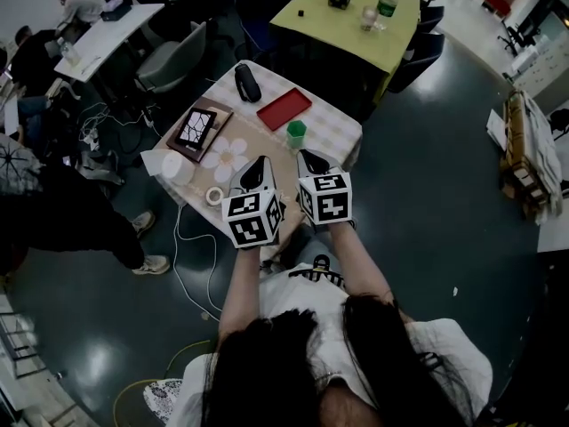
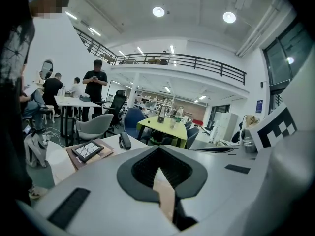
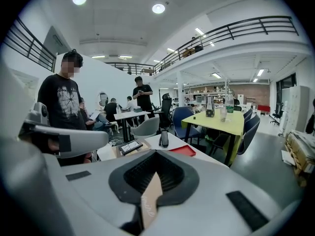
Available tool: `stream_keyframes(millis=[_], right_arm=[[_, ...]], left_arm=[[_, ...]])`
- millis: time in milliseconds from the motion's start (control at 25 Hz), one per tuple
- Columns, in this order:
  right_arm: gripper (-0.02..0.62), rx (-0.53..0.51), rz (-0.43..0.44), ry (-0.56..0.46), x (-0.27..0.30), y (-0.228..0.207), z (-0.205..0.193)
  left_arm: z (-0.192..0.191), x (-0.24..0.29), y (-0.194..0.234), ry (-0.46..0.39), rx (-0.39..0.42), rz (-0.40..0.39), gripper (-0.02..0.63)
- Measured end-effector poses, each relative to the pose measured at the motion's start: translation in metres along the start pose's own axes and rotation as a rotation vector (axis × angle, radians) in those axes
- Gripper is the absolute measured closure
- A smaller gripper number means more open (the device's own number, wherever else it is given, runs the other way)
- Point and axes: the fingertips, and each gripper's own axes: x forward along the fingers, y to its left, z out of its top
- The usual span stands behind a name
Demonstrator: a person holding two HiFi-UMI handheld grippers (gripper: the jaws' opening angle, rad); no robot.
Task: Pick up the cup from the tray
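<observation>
One small square surface covered with a pale checked cloth (image 1: 340,133), seen from above the person's shoulders. On it: one flat red rectangular tray (image 1: 284,108), lying empty toward the far edge; one small green plastic cup (image 1: 296,132), upright on the cloth just beside the tray's near corner, not on the tray. Whether cup and tray touch cannot be made out. Further items: one black oblong case (image 1: 246,83) at the far left corner; one dark framed tablet on a brown board (image 1: 196,128) at the left side; one white flower-shaped mat (image 1: 227,154); one white tape ring (image 1: 214,196) at the near left edge. Left tongs (image 1: 259,165): held over the near edge by the flower mat, tips pressed together, nothing between them. Right tongs (image 1: 308,160): held close alongside, tips likewise pressed together and empty, pointing toward the cup, which stands just beyond them, untouched.
</observation>
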Motion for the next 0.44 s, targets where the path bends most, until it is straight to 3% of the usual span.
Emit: stream_keyframes(millis=[440], right_arm=[[0.584, -0.057, 0.004, 0.037, 0.005, 0.015, -0.006]], left_arm=[[-0.01, -0.004, 0.007, 0.047, 0.001, -0.022, 0.601]])
